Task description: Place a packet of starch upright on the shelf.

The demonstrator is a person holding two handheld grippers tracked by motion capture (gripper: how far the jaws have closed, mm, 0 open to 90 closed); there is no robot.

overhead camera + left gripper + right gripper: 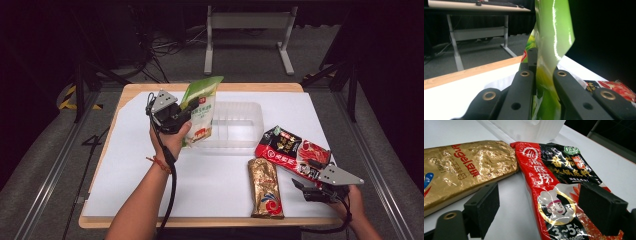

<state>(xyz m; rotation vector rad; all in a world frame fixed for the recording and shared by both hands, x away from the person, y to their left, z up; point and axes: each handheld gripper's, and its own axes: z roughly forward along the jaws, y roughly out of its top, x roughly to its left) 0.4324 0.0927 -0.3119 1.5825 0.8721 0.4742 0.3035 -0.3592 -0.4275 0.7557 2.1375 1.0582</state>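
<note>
Clamping the upright green pouch (201, 112), the left hand-held gripper (186, 111) hung just left of the clear tray (240, 125), nearer it than the open, empty right hand-held gripper (306, 186).

The gold packet (461, 167) carries the word "Angel" in red Latin letters, with a line of Chinese characters beside it, too crinkled to read. The red and black pouch (559, 195) bears the white characters 海底捞 down its red band, 番茄 and 火锅底料 in gold on the black part, and "3~5人" under a cartoon cook. The green pouch (202, 112) has print on its front, too small to read.
</note>
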